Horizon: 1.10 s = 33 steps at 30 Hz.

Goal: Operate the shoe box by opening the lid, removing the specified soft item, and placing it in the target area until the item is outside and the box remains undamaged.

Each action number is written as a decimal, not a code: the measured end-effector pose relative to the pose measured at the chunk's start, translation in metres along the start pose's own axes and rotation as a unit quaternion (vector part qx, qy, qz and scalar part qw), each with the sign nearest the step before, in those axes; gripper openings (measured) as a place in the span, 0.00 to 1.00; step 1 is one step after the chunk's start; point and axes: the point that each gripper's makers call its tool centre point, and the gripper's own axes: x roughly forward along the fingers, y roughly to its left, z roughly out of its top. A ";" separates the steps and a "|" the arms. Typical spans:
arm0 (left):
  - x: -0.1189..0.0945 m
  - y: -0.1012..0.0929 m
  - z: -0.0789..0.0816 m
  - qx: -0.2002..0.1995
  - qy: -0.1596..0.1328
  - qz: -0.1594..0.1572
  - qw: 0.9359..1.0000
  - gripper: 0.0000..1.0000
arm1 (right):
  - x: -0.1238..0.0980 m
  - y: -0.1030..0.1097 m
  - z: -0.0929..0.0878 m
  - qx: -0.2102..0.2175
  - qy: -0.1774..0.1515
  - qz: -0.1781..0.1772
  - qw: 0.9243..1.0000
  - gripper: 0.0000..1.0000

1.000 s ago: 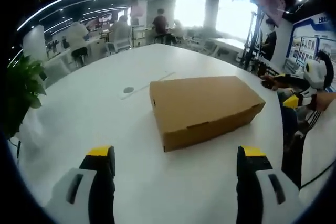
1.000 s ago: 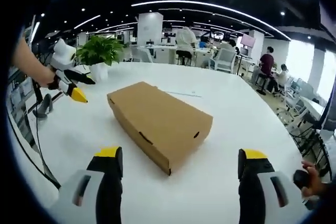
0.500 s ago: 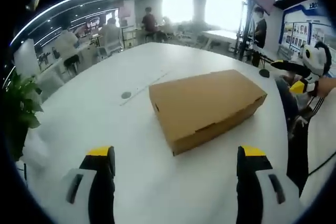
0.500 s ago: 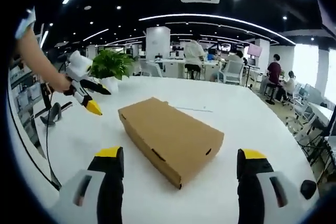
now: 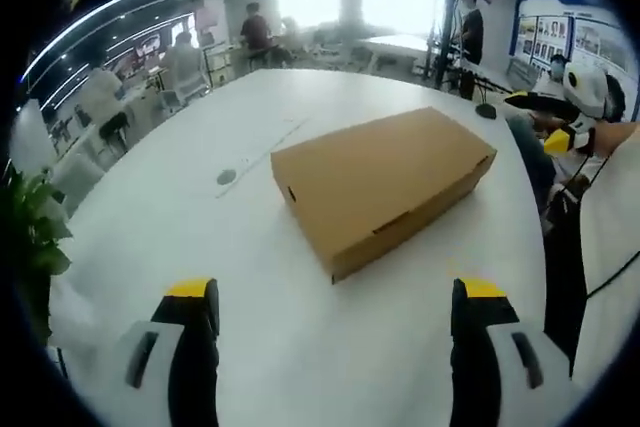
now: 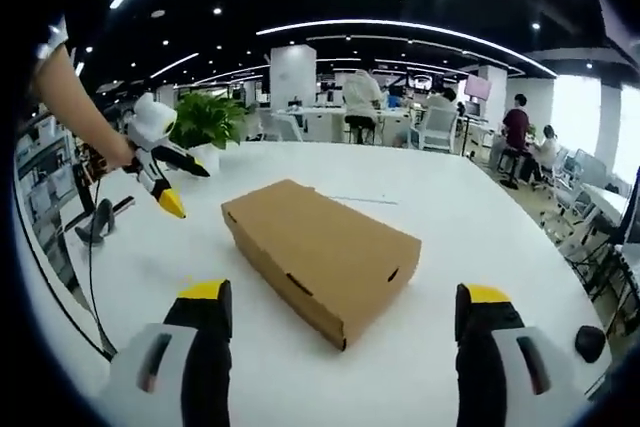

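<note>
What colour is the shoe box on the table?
Plain brown cardboard; the shoe box shows best in the right gripper view.

Bare white table all round the closed shoe box

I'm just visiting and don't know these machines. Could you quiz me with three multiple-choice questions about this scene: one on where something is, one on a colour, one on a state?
1. Where is the shoe box?
A. on the white table
B. on a chair
C. on the floor

2. What colour are the tips of the right gripper?
A. red
B. yellow
C. blue

3. How is the box's lid?
A. shut
B. wide open
C. taken off

Answers: 1 A, the box rests flat on the tabletop. 2 B, both jaws end in yellow. 3 A, the lid lies flat with its tabs tucked in.
</note>
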 end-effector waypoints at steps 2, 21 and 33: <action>0.005 -0.004 -0.002 -0.001 0.011 -0.010 1.000 0.99 | 0.001 0.005 -0.001 0.004 0.002 0.008 1.000 0.97; 0.027 0.001 -0.010 -0.075 0.028 0.016 0.997 0.99 | 0.013 -0.014 -0.033 -0.040 0.090 -0.016 0.995 0.88; 0.041 -0.003 -0.003 -0.063 0.000 0.023 0.998 0.99 | 0.016 -0.010 -0.034 0.008 0.079 -0.007 0.997 0.86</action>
